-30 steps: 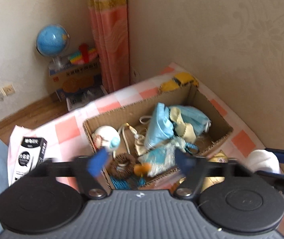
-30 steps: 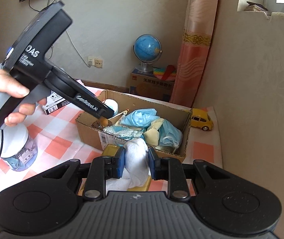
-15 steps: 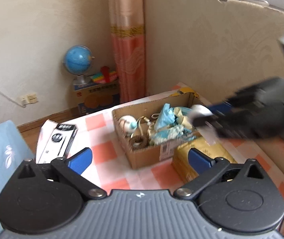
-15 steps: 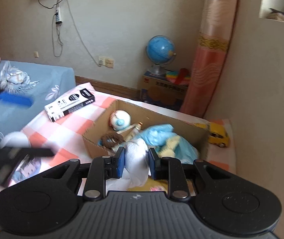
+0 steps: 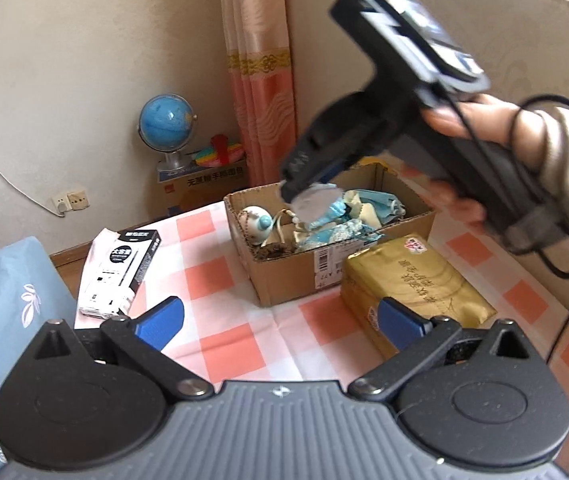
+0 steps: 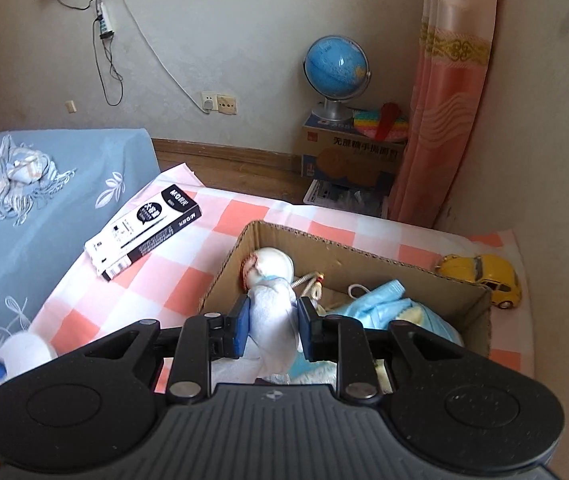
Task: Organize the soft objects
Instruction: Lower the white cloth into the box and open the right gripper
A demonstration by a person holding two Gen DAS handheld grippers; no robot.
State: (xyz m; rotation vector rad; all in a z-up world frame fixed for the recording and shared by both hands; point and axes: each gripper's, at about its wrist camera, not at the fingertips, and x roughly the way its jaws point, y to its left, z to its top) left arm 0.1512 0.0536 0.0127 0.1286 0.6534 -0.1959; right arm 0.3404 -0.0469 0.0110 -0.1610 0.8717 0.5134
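Note:
A cardboard box (image 6: 344,250) on the checked tablecloth holds a white doll head (image 6: 270,262), blue cloths (image 6: 388,306) and cords. My right gripper (image 6: 273,326) hangs over the box's near left part with a white cloth (image 6: 274,304) between its blue pads. Its jaws are opening, and the pads still touch the cloth. In the left wrist view a hand holds that gripper (image 5: 300,194) above the box (image 5: 296,272), the white cloth (image 5: 314,204) at its tip. My left gripper (image 5: 278,314) stands wide open in front of the box with nothing between its fingers.
A gold packet (image 5: 412,280) lies against the box's near right corner. A black-and-white carton (image 6: 148,232) lies left of the box, a yellow toy car (image 6: 484,276) behind its right end. A blue bed (image 6: 44,200) borders the left; a wall closes the right.
My left gripper opened fully and drew back from the box. My right gripper carried the white cloth forward over the box, and its pads now stand slightly wider apart.

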